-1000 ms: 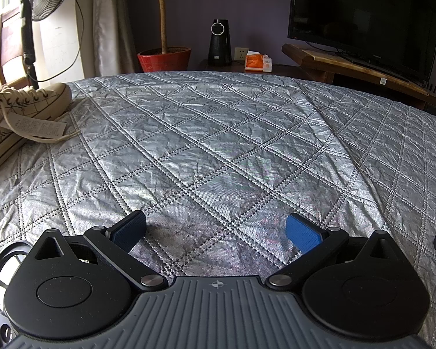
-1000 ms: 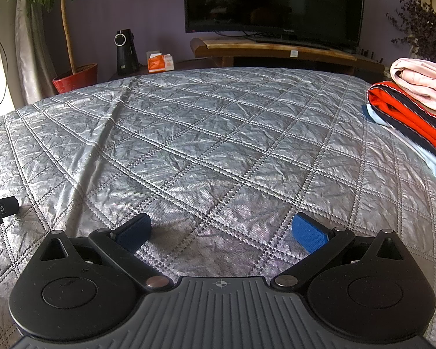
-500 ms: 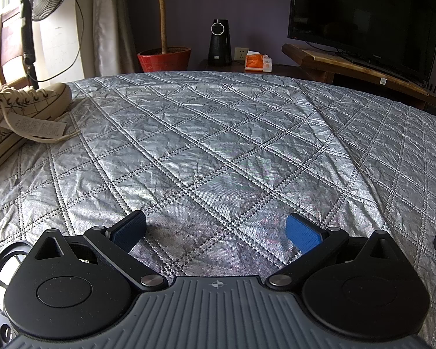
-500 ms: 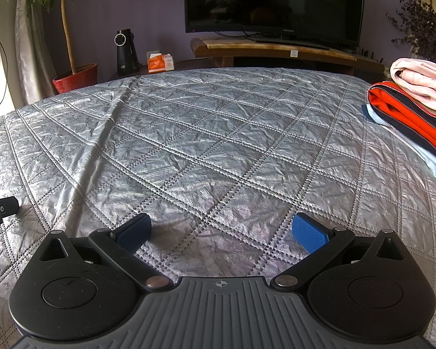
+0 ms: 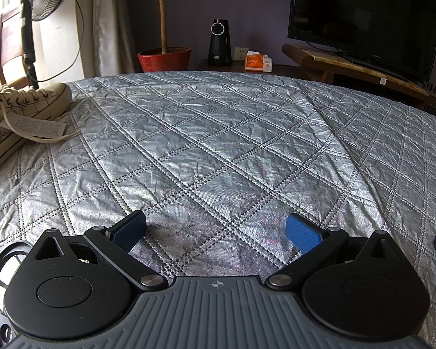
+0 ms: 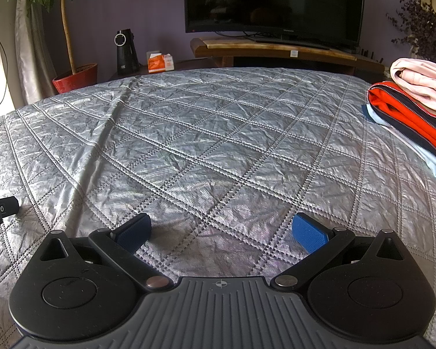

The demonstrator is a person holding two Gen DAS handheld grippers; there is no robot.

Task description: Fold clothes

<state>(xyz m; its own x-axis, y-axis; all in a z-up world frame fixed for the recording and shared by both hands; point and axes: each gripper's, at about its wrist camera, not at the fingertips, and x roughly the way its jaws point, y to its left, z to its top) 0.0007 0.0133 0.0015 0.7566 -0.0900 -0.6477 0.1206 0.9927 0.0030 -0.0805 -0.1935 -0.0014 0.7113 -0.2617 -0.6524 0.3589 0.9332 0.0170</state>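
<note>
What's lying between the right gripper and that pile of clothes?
Nothing but bare silver quilt: the right wrist view shows only quilted cover between the open right gripper and the stacked clothes.

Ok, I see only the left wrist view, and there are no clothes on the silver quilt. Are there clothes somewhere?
Observer: Yes. The right wrist view shows a stack at the right edge of the quilt: a pink garment on top, an orange and navy zip garment under it, and a pale blue garment at the bottom.
Operator: Does the right gripper hold something?
Observer: No. The right gripper is open and empty, low over bare quilt, apart from the stack.
Operator: What is behind the stack?
Observer: A dark dried plant stands there, right of the television.
</note>
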